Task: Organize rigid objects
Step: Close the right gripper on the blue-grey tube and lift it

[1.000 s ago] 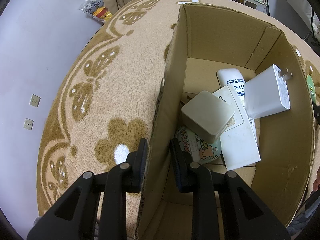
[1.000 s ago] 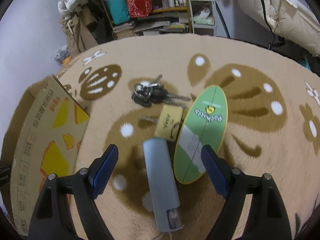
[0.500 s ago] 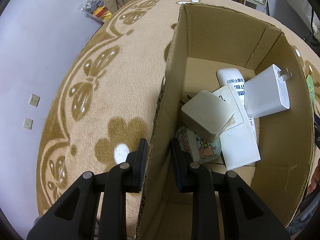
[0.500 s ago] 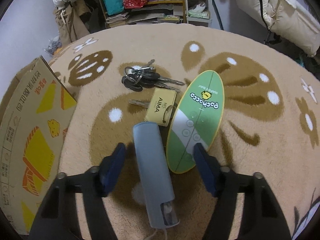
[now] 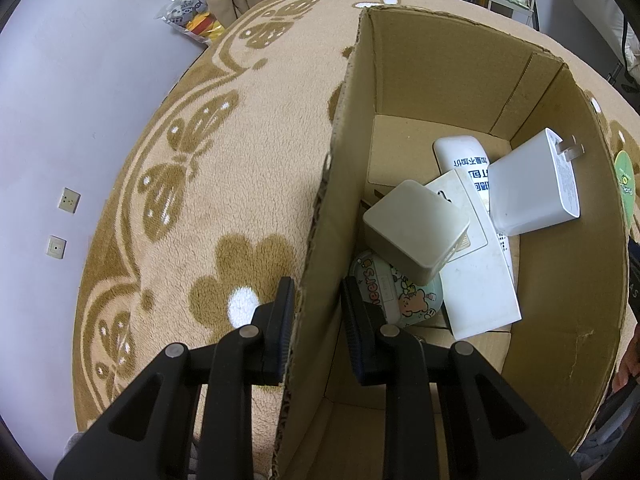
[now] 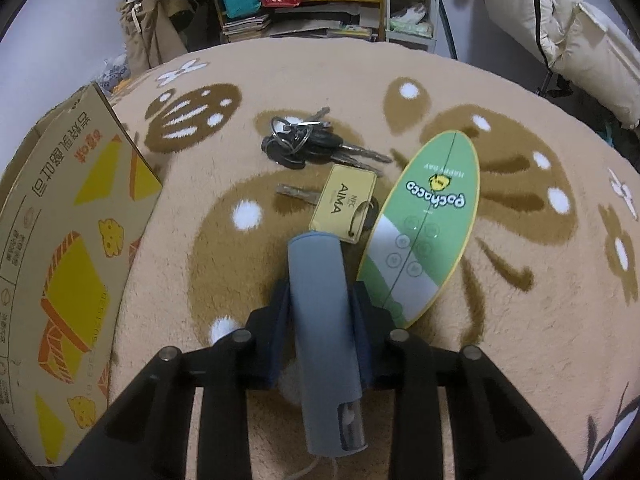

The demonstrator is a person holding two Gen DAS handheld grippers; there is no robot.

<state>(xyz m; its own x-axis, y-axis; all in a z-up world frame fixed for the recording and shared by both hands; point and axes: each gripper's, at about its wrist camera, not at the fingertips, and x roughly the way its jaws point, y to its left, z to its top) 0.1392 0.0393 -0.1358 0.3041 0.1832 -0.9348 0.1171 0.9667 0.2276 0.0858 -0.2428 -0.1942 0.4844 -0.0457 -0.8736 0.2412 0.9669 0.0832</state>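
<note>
Both grippers engaged: my right gripper (image 6: 320, 316) has just closed on the grey case (image 6: 324, 340); left (image 5: 316, 320) clamps box wall (image 5: 320, 240). Ready to lift.

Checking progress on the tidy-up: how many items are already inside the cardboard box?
5 visible: a beige cube on top, a flat white device beneath it, a white remote behind, a white plug adapter at right, a cartoon tin in front. Others may be hidden underneath.
</note>
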